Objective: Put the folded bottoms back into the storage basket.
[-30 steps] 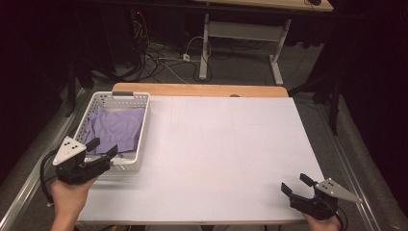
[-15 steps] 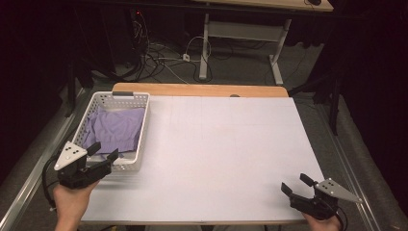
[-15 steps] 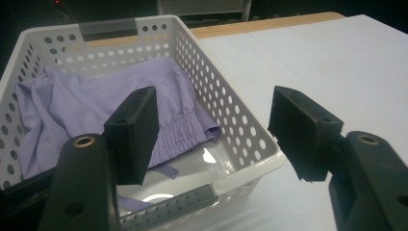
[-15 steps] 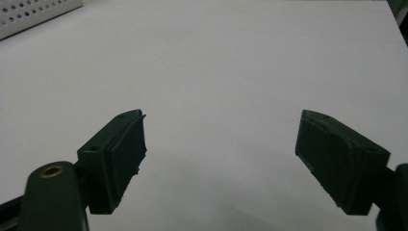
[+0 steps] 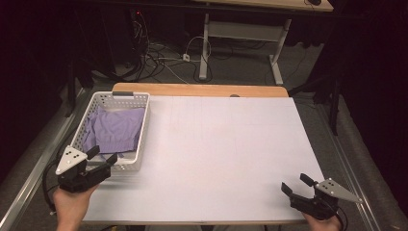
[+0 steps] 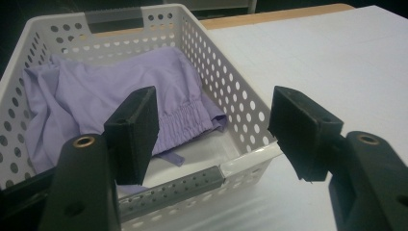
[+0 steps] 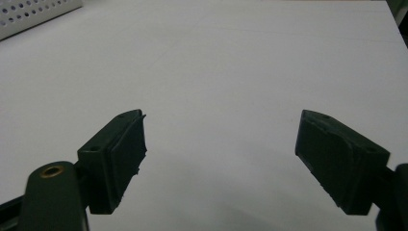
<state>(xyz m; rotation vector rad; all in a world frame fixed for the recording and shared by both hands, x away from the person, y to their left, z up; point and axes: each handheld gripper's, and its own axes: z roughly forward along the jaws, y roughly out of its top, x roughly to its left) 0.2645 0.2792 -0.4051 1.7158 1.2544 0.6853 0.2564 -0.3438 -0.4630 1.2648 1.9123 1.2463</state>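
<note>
A white perforated basket (image 5: 139, 130) stands at the table's left edge with a lilac garment (image 5: 114, 129) crumpled inside. In the left gripper view the basket's near rim (image 6: 240, 166) lies just beyond the jaws and the lilac garment (image 6: 115, 94) shows its gathered waistband. My left gripper (image 5: 102, 155) hovers open at the basket's near end, nothing between its jaws; the same left gripper (image 6: 214, 120) has its jaws wide apart. My right gripper (image 5: 297, 183) rests open near the front right corner over bare table, and the right gripper (image 7: 221, 144) holds nothing.
The white table top (image 5: 226, 144) spreads between the two grippers, with a wooden strip (image 5: 192, 90) along its far edge. Beyond it are cables and desk legs (image 5: 207, 43) on a dark floor. A corner of the basket (image 7: 33, 14) lies far off in the right gripper view.
My left gripper has drifted slightly toward the near edge, away from the basket's end. The right gripper has stayed put.
</note>
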